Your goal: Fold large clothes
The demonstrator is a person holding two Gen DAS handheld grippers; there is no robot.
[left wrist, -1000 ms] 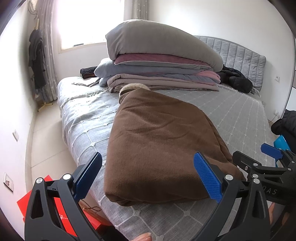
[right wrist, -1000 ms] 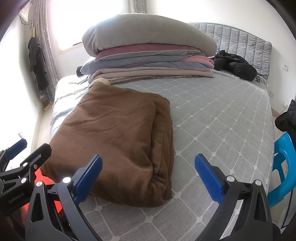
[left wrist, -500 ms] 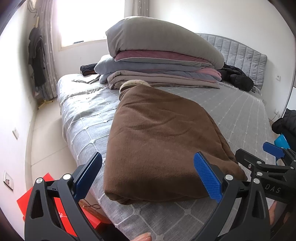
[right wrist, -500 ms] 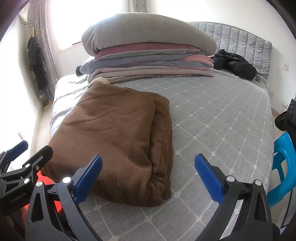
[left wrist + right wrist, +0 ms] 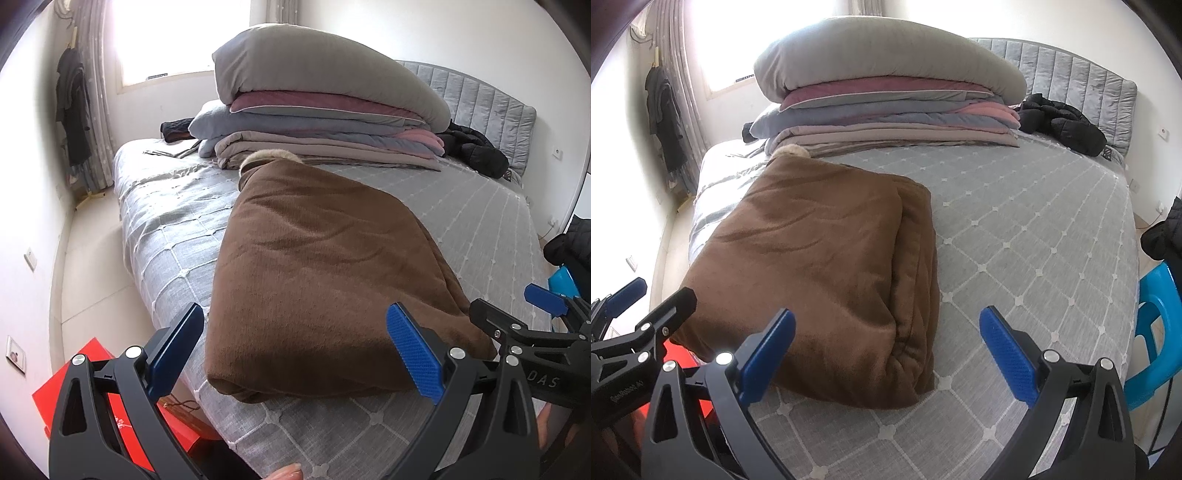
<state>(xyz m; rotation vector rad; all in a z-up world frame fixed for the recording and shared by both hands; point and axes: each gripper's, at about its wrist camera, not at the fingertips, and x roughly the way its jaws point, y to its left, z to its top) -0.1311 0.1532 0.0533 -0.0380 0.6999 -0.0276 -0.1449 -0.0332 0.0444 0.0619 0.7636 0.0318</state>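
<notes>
coat (image 5: 325,273) plain brown | bedspread (image 5: 1034,236) grey, white lattice | chair (image 5: 1156,332) blue

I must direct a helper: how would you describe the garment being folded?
On the grey quilted bed, before the stacked bedding, lies a folded brown fleece coat. It alone is brown, with pale fur trim.

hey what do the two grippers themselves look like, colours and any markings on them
Both are alike: the left gripper and right gripper have matte black, triangular cut-out frames with silver rivets, and two flat blue fingers with ribbed pads. White lettering runs along each body, only partly legible. No cables show. A fingertip of the bare hand peeks in below.
</notes>
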